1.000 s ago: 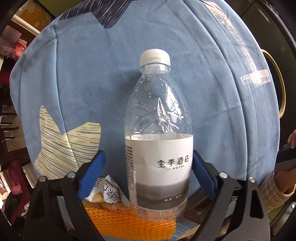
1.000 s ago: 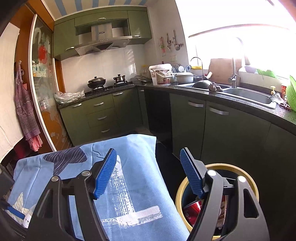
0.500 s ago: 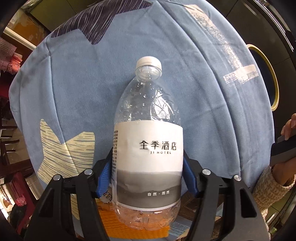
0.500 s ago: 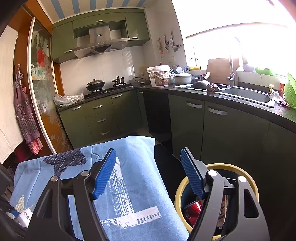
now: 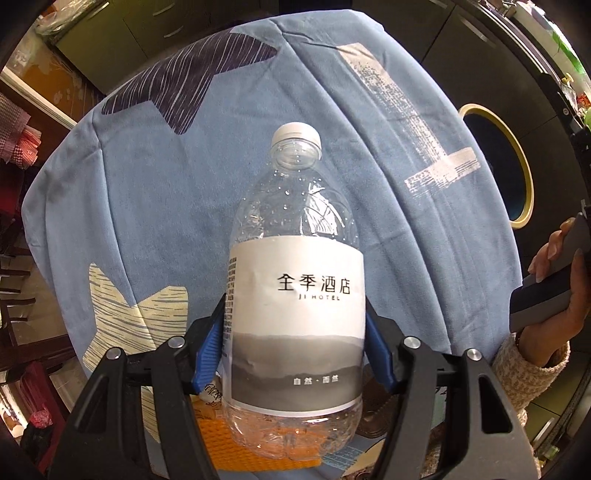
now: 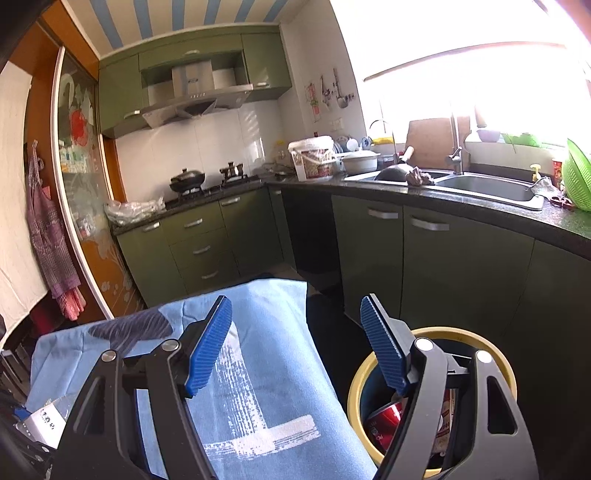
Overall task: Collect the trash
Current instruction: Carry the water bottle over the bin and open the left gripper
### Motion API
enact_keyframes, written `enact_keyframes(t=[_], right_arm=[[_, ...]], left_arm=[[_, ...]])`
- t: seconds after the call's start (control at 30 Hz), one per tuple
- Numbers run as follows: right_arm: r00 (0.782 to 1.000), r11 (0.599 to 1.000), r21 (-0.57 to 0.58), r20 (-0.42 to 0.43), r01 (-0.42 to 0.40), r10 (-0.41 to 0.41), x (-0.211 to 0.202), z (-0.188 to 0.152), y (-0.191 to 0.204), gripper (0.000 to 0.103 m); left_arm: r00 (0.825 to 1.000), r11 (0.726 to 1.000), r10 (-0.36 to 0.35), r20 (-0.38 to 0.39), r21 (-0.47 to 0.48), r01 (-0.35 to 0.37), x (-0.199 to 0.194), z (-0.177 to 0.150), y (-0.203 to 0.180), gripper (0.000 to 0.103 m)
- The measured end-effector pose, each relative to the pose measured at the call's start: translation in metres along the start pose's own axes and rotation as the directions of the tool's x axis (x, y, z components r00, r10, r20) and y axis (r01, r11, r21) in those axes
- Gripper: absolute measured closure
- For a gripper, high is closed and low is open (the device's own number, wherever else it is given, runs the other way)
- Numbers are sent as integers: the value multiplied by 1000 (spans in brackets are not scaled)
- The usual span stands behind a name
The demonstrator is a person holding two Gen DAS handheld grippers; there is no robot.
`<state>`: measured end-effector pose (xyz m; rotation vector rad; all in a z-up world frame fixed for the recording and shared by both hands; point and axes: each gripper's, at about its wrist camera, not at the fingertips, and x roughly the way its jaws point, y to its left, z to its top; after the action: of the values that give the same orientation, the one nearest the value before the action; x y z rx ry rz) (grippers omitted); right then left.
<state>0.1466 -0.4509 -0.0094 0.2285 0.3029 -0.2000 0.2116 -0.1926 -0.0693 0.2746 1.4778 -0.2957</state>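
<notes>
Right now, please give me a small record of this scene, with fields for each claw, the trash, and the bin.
left claw: has just been closing, now shut on the plastic bottle, pads against its label
right claw: open, holds nothing
bottle: clear, white cap on
table cover: blue cloth
bin: yellow rim, beside the table, red can inside

I look into a kitchen with green cabinets (image 6: 207, 243) along two walls under a dark counter (image 6: 480, 206). A range hood (image 6: 195, 99) hangs over the stove (image 6: 210, 184) against white tiles (image 6: 192, 147). A steel sink (image 6: 484, 184) sits below a window (image 6: 461, 74) flooded with glaring daylight. The ceiling (image 6: 184, 14) has blue and white stripes. An orange-framed glass door (image 6: 81, 206) stands on the left, and a blue cloth (image 6: 273, 354) covers a table.
</notes>
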Motion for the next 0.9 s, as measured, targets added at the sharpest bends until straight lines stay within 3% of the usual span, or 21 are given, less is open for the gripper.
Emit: enact_keyframes(t=[0.13,0.23,0.37,0.63,0.8,0.9], right_arm=[[990,998,37,131,52,-57,-22,5,-12,31],[978,992,59,165,116,-124,-29,10,-22,30],[960,974,116,183,192,-211,-47,23,-47,26],[912,930,164,199,329,-358,-121,35,-128,26],[873,891,195,198,411,-446,-172,28,-182,26],[862,875,219,184,432,-472,-192,25,-209,26]], left_arm=[[999,999,-33,43,32,32,-20,11,-19,41],[994,995,-64,87,80,57,-34,15,-39,40],[987,982,-114,112,161,96,-36,32,-86,40],[975,930,-207,76,325,172,-19,63,-198,40],[964,898,-263,33,373,232,14,97,-263,40],[963,891,-269,16,384,242,39,116,-296,40]])
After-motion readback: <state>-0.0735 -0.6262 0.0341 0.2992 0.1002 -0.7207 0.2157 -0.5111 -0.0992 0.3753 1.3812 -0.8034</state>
